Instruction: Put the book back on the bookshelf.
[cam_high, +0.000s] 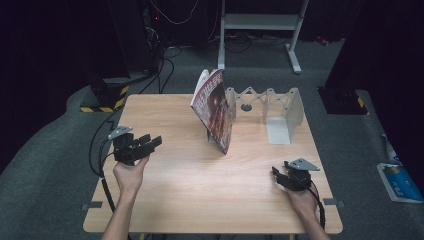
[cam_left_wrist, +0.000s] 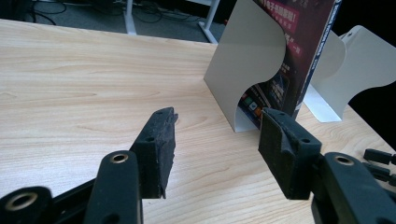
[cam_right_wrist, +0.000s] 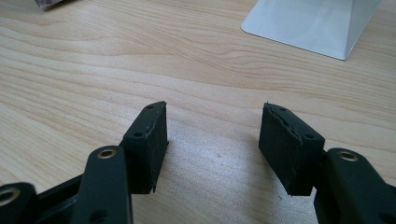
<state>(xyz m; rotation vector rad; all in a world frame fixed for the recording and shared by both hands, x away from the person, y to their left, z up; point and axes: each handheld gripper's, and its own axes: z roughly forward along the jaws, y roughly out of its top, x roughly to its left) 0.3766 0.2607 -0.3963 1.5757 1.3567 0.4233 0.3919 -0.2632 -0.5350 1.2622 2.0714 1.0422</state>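
A light wooden table (cam_high: 200, 200) carries a book (cam_high: 216, 111) standing on its lower edge and leaning, propped against the near plate of a pale grey extendable bookend rack (cam_high: 280, 112). The rack runs from the book out to its other end plate, joined by a scissor lattice along the back; that far plate stands well apart from the book, with bare table between them.

The book's cover is dark red and black. In the left gripper view the book (cam_left_wrist: 299, 51) shows pale block characters along the top of the cover and a white line of print down its dark spine, but both are too blurred and cut off to read. The curved grey plate (cam_left_wrist: 247, 60) stands just in front of it, touching the cover.

The left gripper (cam_high: 150, 142) is held off the table on the near side of the book, well away from it, jaws apart with nothing between them. The right gripper (cam_high: 280, 176) sits low over the table, nearer the person than the rack's far plate, its jaws likewise spread and empty. In the right gripper view the corner of the rack's flat foot (cam_right_wrist: 308, 25) lies ahead on the wood.
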